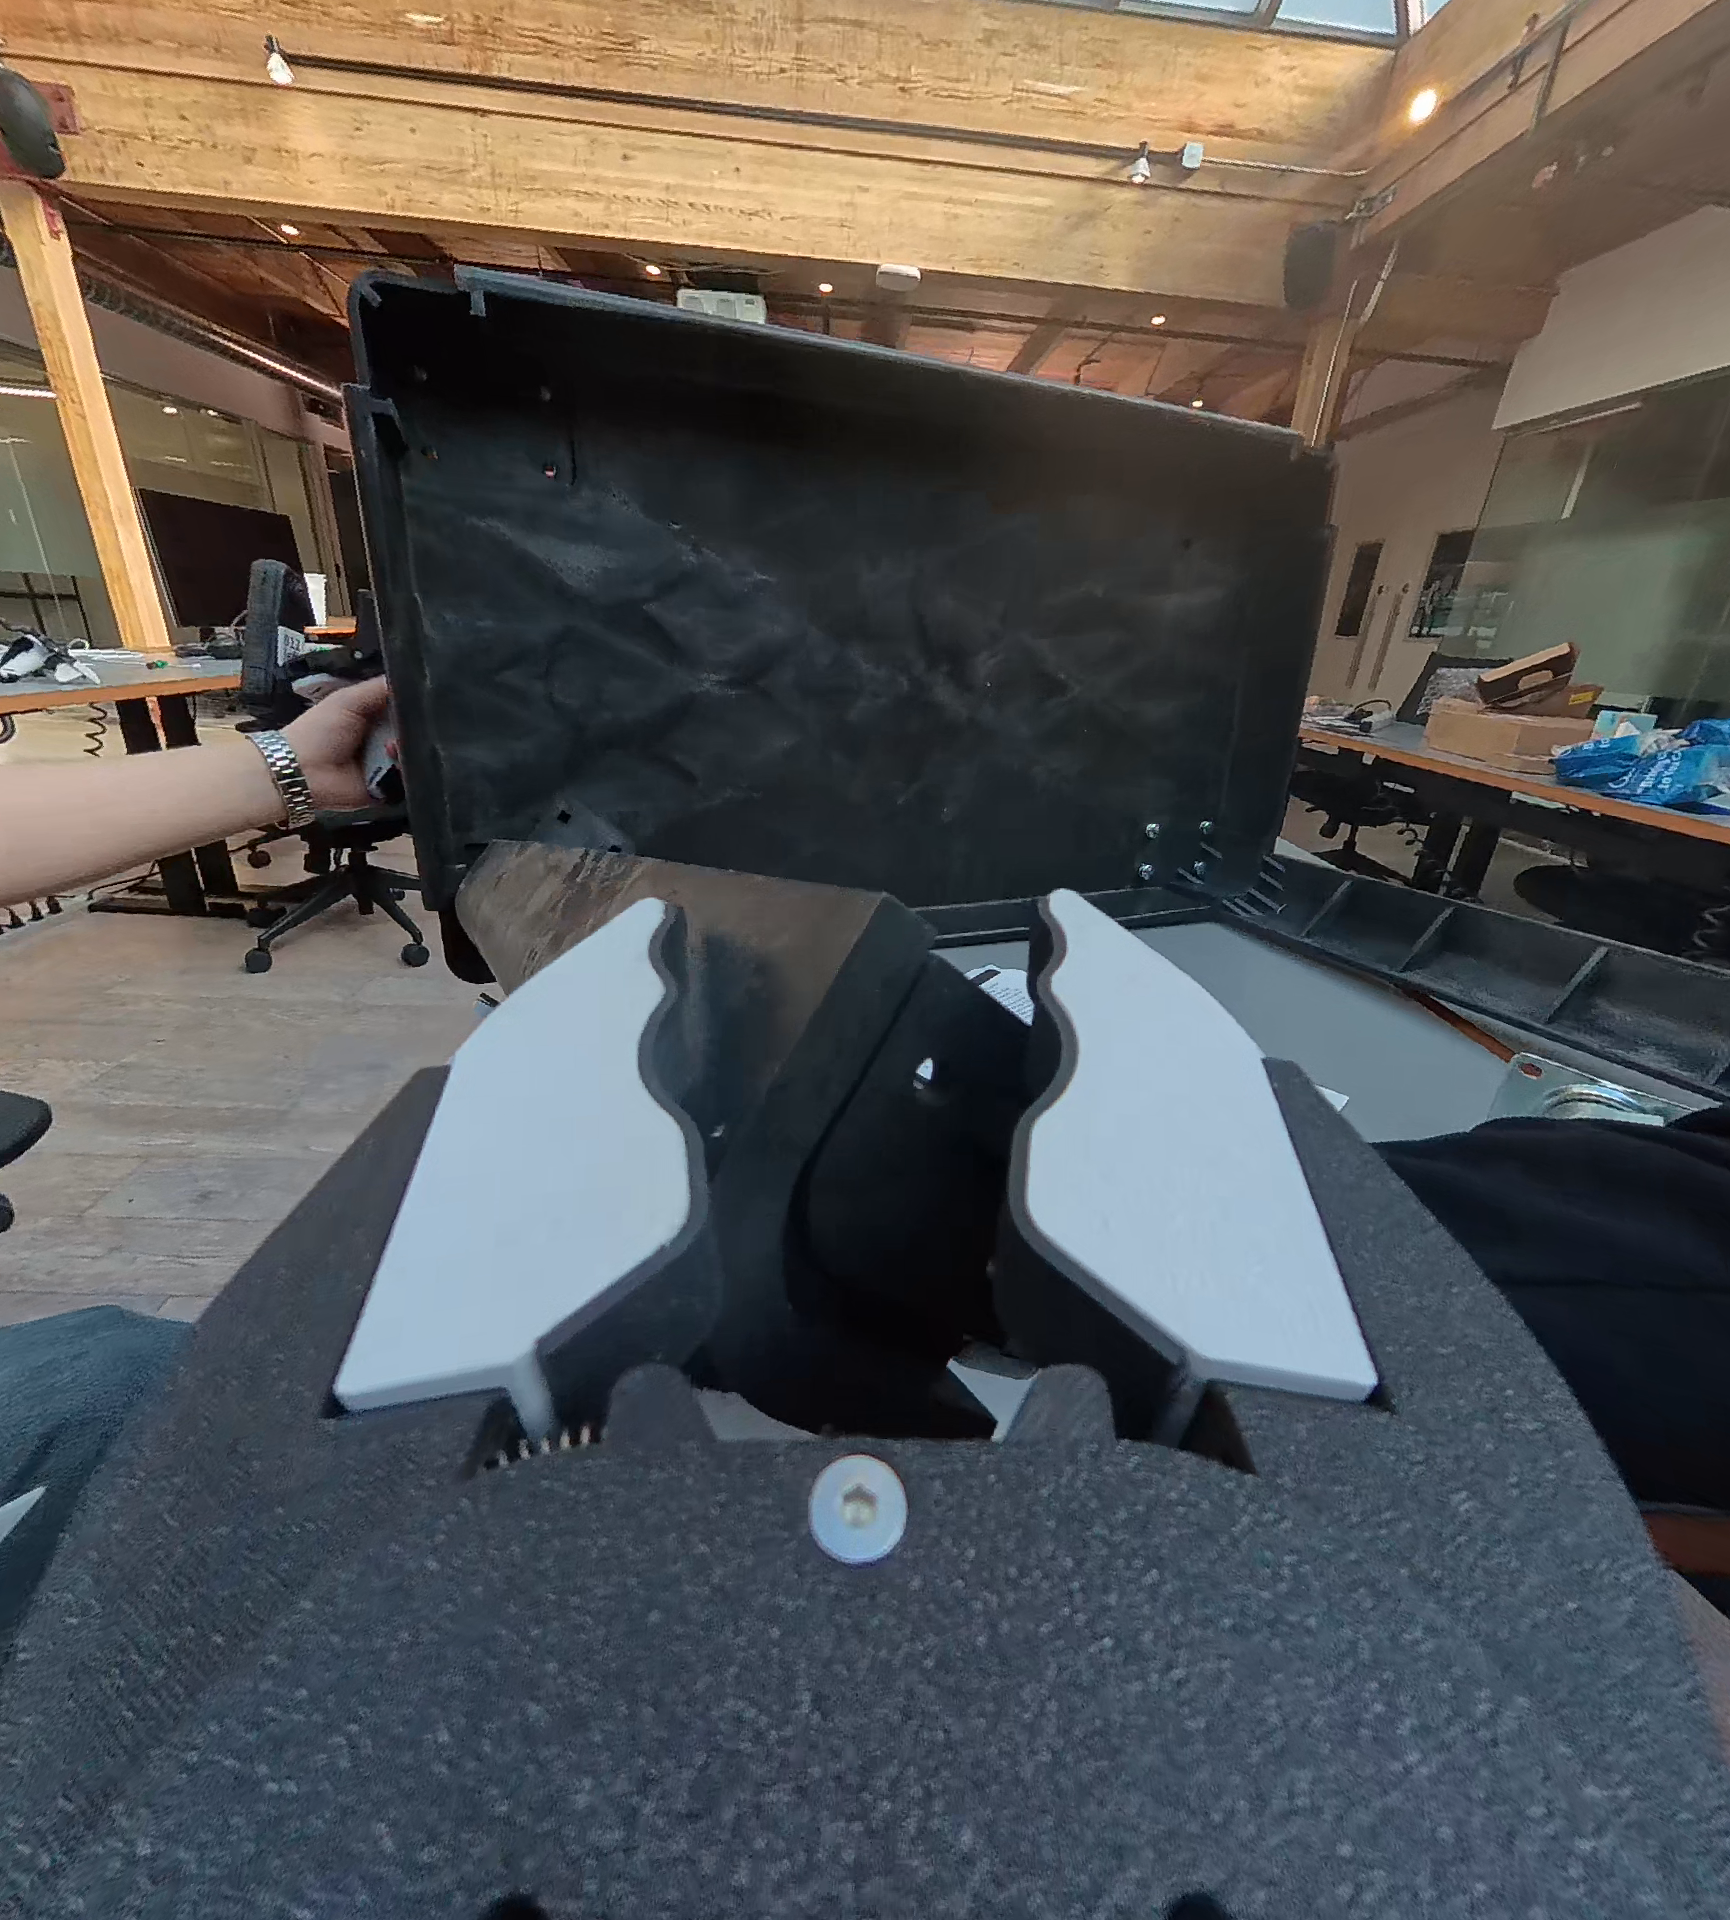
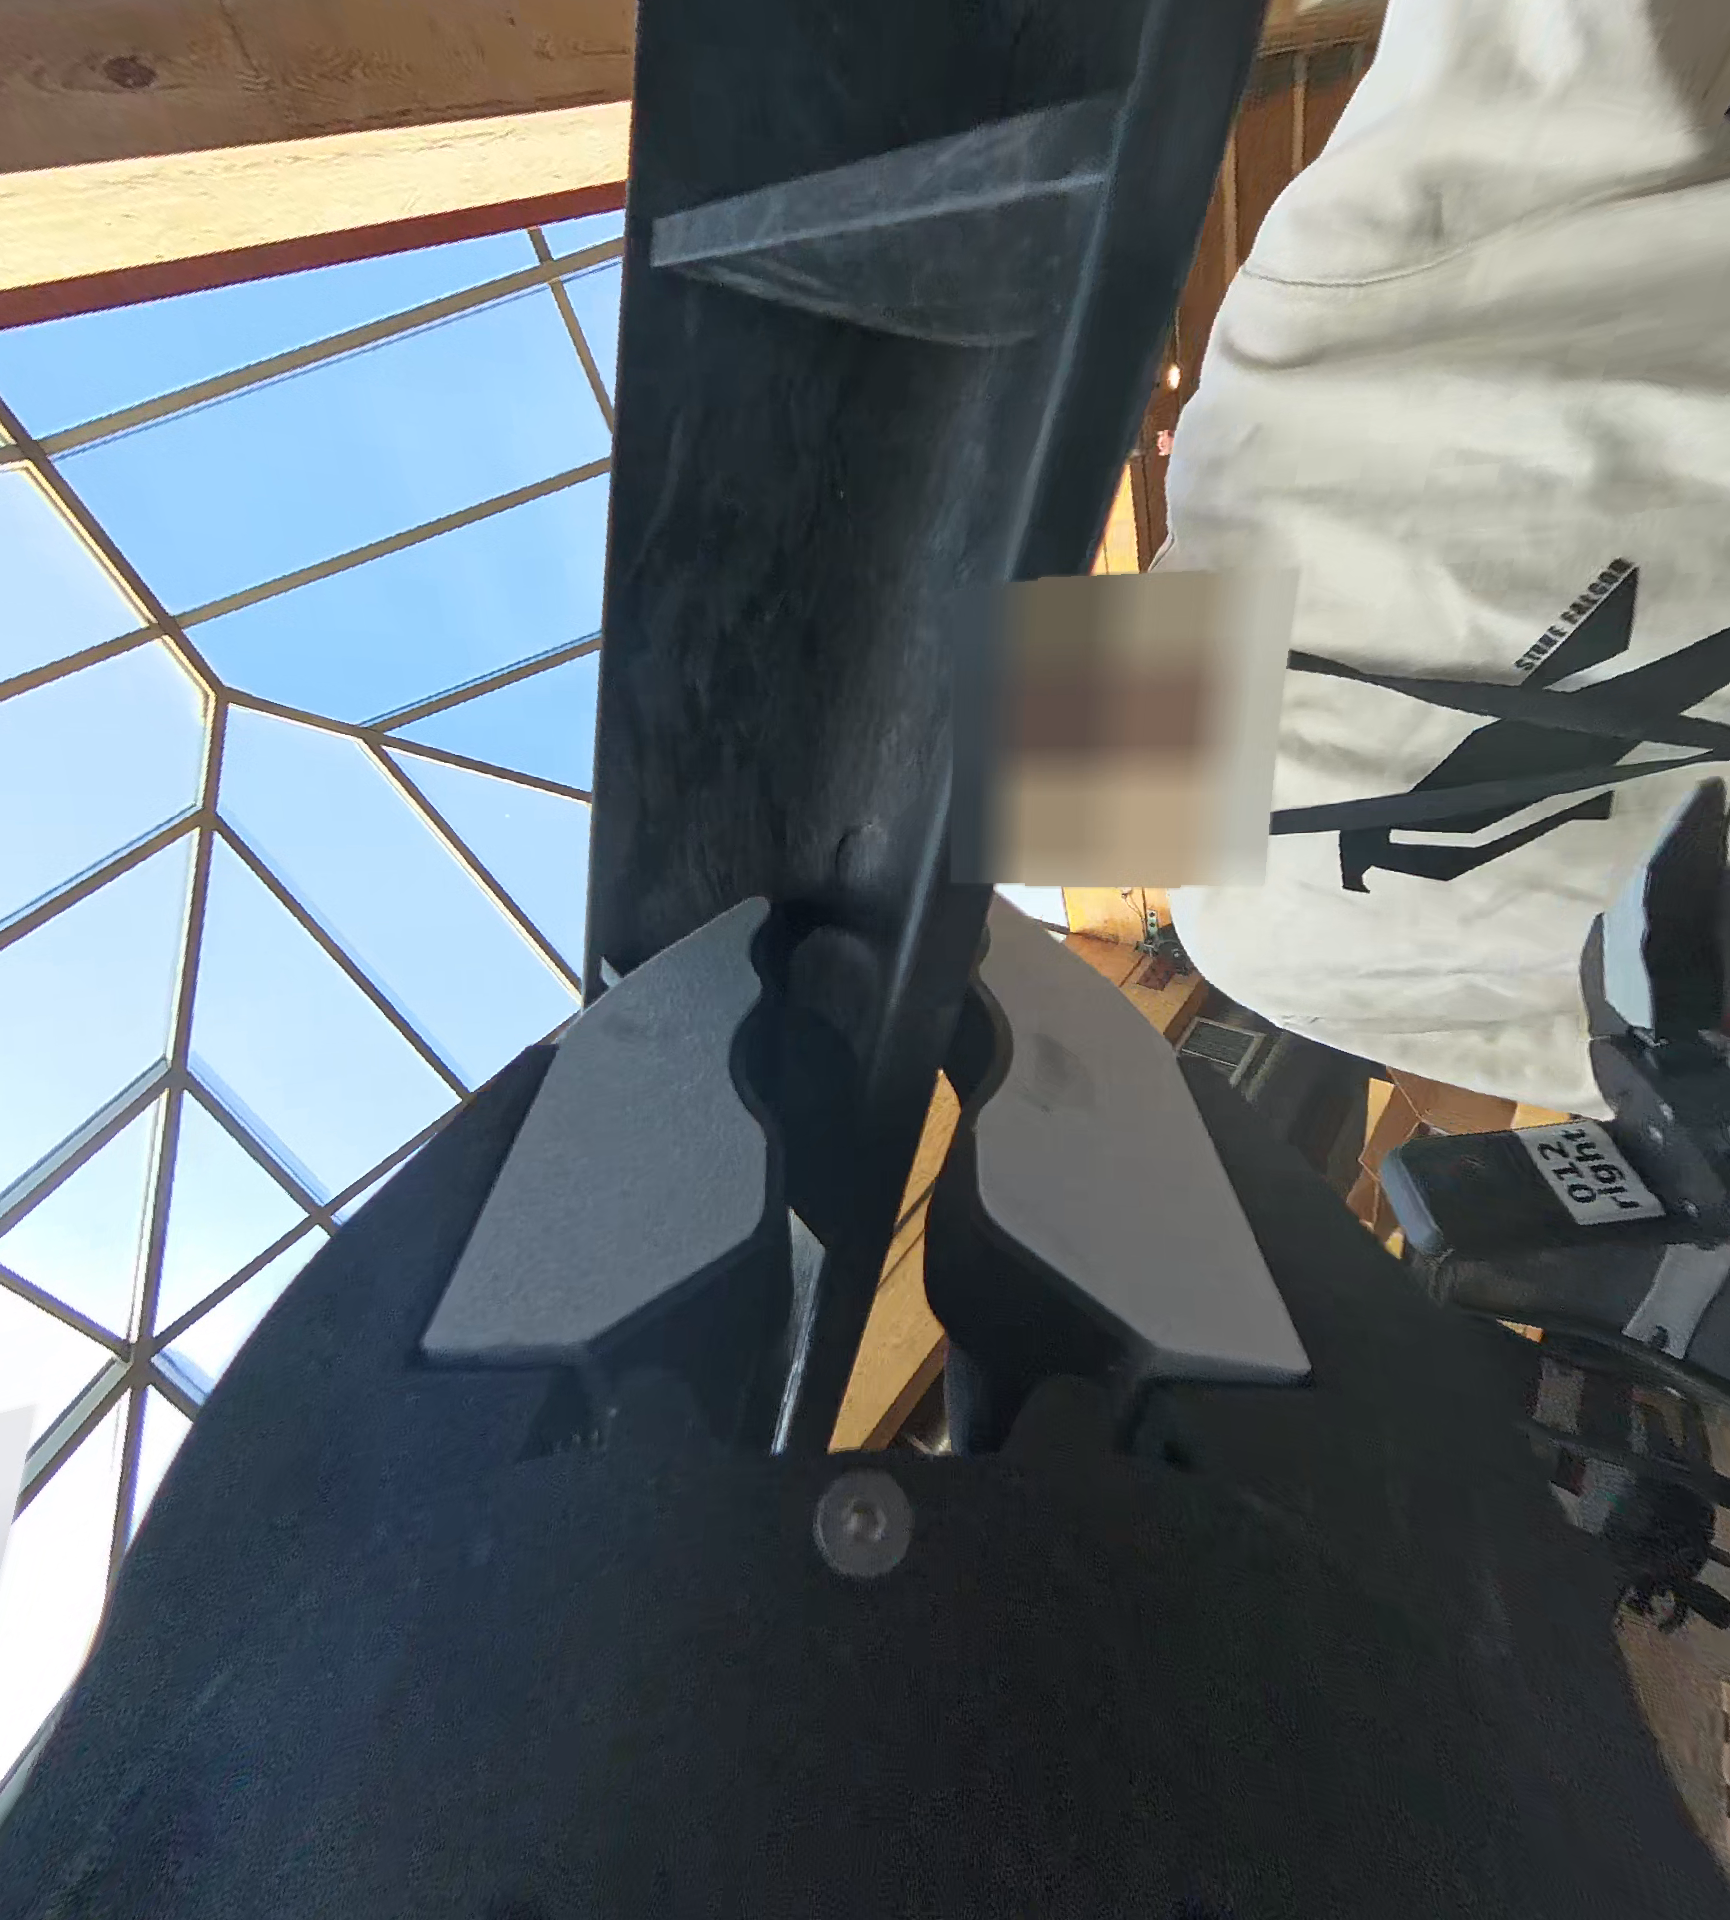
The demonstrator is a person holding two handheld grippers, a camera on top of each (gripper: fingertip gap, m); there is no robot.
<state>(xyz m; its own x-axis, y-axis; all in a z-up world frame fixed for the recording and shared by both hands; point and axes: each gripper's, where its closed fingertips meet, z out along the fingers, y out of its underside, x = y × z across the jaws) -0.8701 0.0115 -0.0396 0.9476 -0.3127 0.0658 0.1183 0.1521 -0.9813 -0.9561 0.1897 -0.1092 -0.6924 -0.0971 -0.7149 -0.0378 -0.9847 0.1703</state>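
My left gripper point(image 1: 850, 914) is shut on a dark metal piece point(image 1: 736, 935), rust-brown with a black end, which fills the space between its white fingers point(image 1: 570, 1122) and sticks out to the front left. Behind it a black case stands open with its lid point(image 1: 840, 623) upright. A hand with a wristwatch point(image 1: 321, 748) holds my right gripper at the lid's left edge. In the right wrist view, which looks upward, my right gripper point(image 2: 871, 935) is shut on that edge of the lid point(image 2: 788, 520).
The case's base point(image 1: 1567, 977) has a grey floor and small compartments along its right rim. A black sleeve point(image 1: 1619, 1299) lies at the right. Office chairs point(image 1: 341, 873) and desks stand around. A person in a white shirt point(image 2: 1463, 520) stands close, above the other gripper point(image 2: 1671, 1039).
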